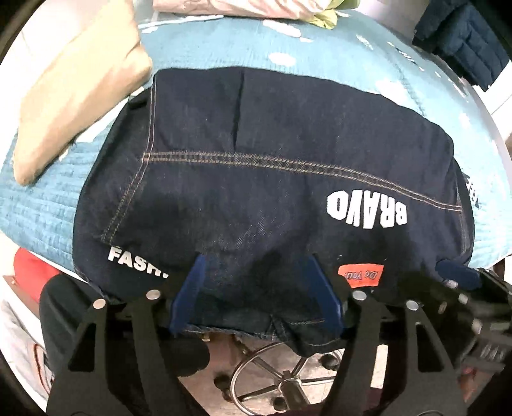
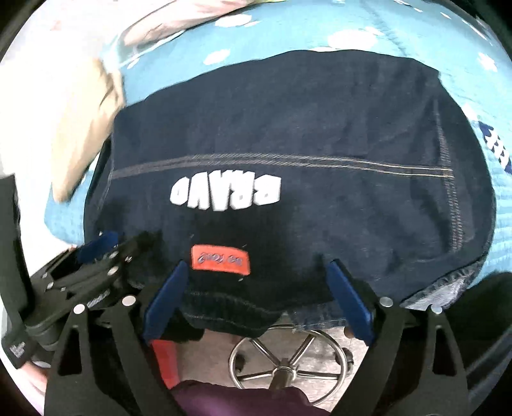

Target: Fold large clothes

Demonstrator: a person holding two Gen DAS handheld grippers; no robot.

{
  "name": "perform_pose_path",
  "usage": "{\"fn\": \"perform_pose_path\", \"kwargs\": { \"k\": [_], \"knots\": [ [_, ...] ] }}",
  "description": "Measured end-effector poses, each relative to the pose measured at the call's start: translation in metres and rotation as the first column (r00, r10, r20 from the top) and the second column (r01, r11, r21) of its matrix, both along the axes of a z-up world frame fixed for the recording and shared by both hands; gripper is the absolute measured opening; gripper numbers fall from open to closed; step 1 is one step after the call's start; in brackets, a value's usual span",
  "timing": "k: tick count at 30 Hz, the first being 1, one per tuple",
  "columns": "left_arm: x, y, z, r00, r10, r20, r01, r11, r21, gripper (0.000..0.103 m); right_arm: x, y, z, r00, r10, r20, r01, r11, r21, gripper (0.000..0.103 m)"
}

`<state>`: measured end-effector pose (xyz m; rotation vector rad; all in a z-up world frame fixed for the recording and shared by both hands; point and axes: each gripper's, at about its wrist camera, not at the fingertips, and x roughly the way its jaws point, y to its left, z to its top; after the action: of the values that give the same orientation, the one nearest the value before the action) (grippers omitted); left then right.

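A dark denim garment [image 1: 256, 179] with white "BRAVO" lettering and an orange patch [image 1: 361, 275] lies folded on the blue bed cover; it also shows in the right wrist view [image 2: 304, 153]. My left gripper [image 1: 256, 265] is open, its blue fingers [image 1: 192, 288] straddling the garment's near edge, which hangs off the bed. My right gripper [image 2: 256, 281] is open too, its blue fingers [image 2: 348, 300] either side of the near edge just below the orange patch [image 2: 220, 259]. The left gripper shows at the left of the right wrist view [image 2: 96, 256].
The blue bed cover [image 1: 41, 204] with white patterns lies under the garment. A beige pillow [image 1: 73, 96] lies at far left. Folded pink clothes [image 1: 243, 6] and a dark quilted item [image 1: 464, 38] sit at the back. A chair's metal star base [image 2: 281, 361] stands on the floor below.
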<state>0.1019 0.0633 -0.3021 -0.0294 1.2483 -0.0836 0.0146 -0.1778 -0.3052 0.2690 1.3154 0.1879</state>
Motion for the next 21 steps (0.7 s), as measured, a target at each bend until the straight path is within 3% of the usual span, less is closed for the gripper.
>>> {"fn": "perform_pose_path", "kwargs": {
  "k": [6, 14, 18, 21],
  "knots": [
    [0.005, -0.013, -0.003, 0.999, -0.014, -0.034, 0.014, 1.000, 0.003, 0.068, 0.007, -0.056, 0.005, 0.992, -0.119, 0.028, 0.120, 0.993, -0.017, 0.088],
    [0.011, -0.029, -0.010, 0.998, -0.020, -0.059, 0.021, 1.000, 0.022, 0.068, 0.018, -0.145, 0.005, 0.951, -0.306, 0.049, 0.307, 0.951, -0.019, 0.094],
    [0.016, -0.040, -0.011, 0.997, -0.030, -0.065, 0.032, 0.999, 0.031, 0.068, 0.022, -0.183, -0.001, 0.924, -0.381, 0.041, 0.382, 0.924, -0.024, 0.094],
    [0.020, -0.043, -0.009, 0.998, -0.032, -0.062, 0.034, 0.999, 0.037, 0.072, 0.025, -0.208, -0.013, 0.879, -0.475, 0.044, 0.474, 0.880, 0.016, 0.094]
  ]
}}
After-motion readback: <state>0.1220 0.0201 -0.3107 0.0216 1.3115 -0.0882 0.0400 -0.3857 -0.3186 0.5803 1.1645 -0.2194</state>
